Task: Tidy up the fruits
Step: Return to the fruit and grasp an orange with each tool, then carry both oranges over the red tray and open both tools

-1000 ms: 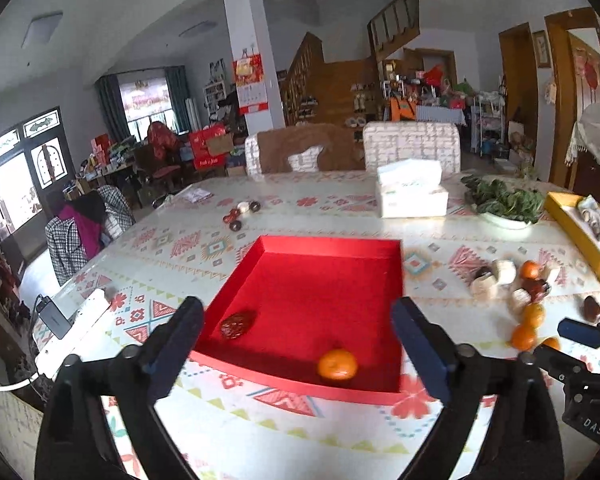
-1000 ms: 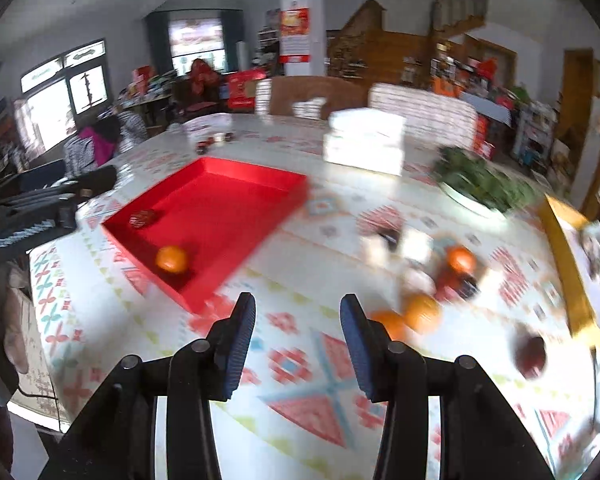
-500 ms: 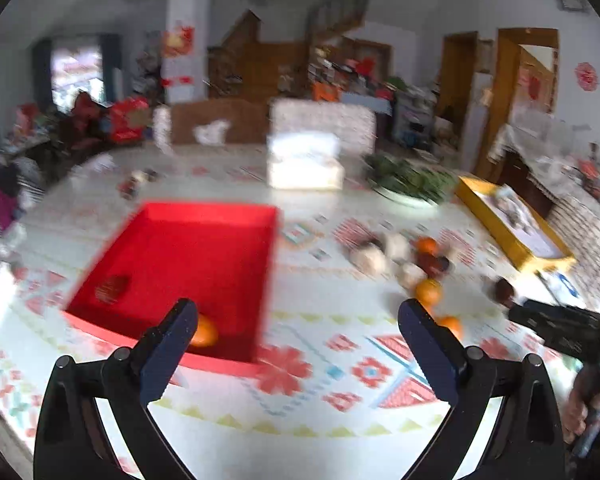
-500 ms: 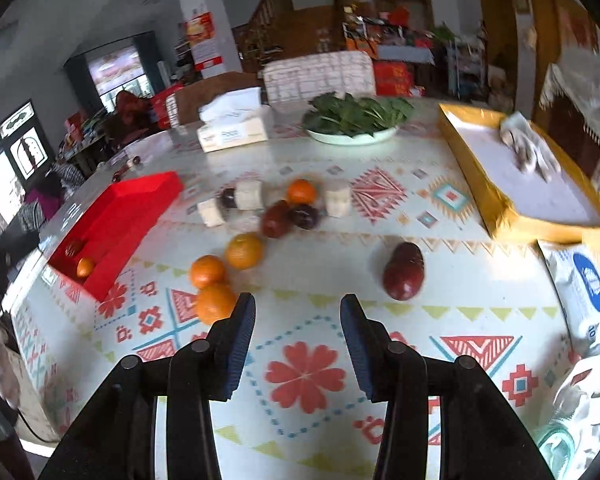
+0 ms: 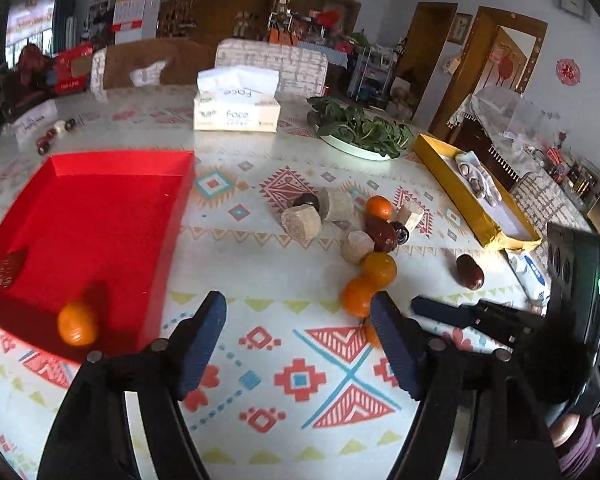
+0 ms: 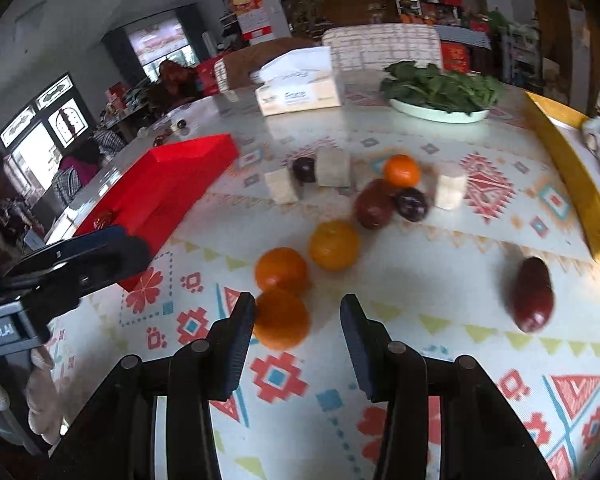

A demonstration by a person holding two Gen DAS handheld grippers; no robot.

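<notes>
The nearest orange [image 6: 281, 319] lies on the table [image 6: 420, 280] just ahead of the right gripper [image 6: 298, 320], whose jaws gape empty. It looks light, firm, round (likely to roll); grip across its middle. The left gripper [image 5: 298, 322] is wide open, empty, beside the red tray [image 5: 100, 208].

I see my right gripper [image 6: 298, 322] wide open, low over the table [image 6: 440, 280]. An orange [image 6: 281, 319] sits just inside its left finger. Two more oranges [image 6: 282, 270] [image 6: 333, 245] lie right behind it. The red tray [image 6: 172, 188] is off to the left, with my left gripper [image 6: 80, 256] in front of it.
</notes>
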